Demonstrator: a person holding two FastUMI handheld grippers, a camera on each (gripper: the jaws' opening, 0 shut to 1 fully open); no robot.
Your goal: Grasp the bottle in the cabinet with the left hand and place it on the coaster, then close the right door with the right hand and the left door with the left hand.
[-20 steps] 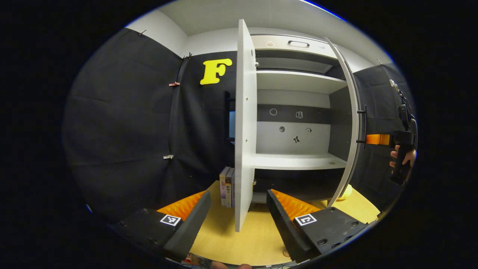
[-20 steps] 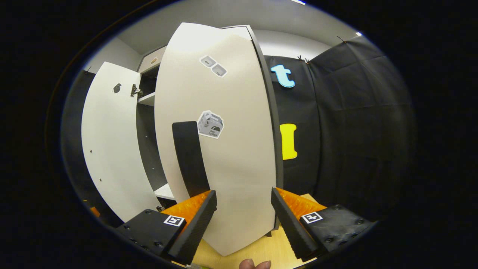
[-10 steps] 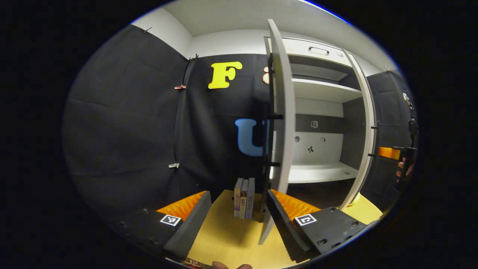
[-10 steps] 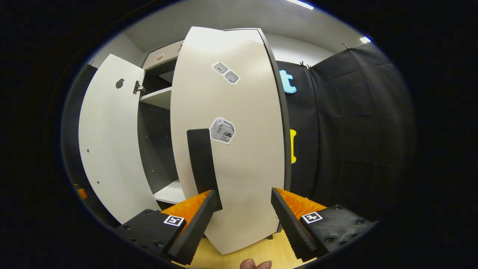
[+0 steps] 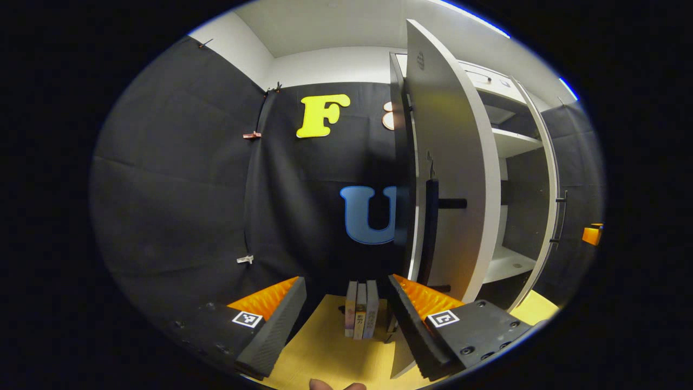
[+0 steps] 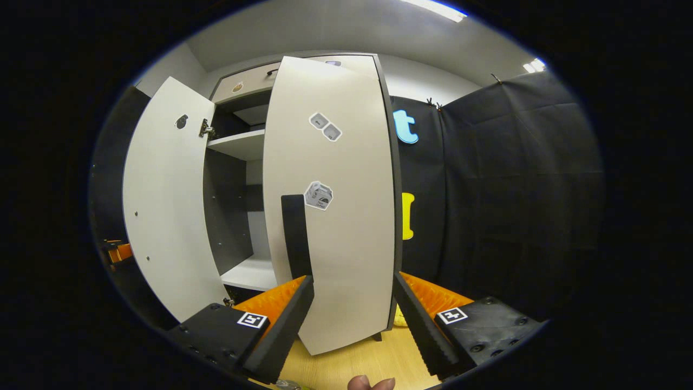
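In the left gripper view, the jaws of the left gripper (image 5: pixel 344 317) stand wide apart and hold nothing, low over a pale wooden tabletop (image 5: pixel 325 357). Between the two fingers, farther back, three books (image 5: pixel 361 317) stand upright on the tabletop against the black cloth wall. Just right of them the cabinet's left door (image 5: pixel 457 179) is seen from its outer side, partly open, with a dark bar handle (image 5: pixel 431 233) running down it; the right finger (image 5: pixel 414 319) sits in front of the door's lower edge, and contact cannot be told. Past the door's edge, white shelves (image 5: pixel 506 264) show inside the cabinet, bare where they can be seen. The right door (image 5: pixel 549 189) curves at the far right, ajar, and a small piece of the other gripper (image 5: pixel 592 234) shows beyond it. In the right gripper view, the jaws of the right gripper (image 6: pixel 352 319) also stand wide and empty, pointing at the outer face of the right door (image 6: pixel 346 216), which carries stickers and a dark handle (image 6: pixel 296 235) and stands not quite shut. To its left is the dark cabinet interior with a white shelf (image 6: pixel 252 273), then the inner face of the left door (image 6: pixel 162 200), open. A small yellow object (image 6: pixel 399 317) shows at the foot of the right door. The bottle cannot be made out in these views.
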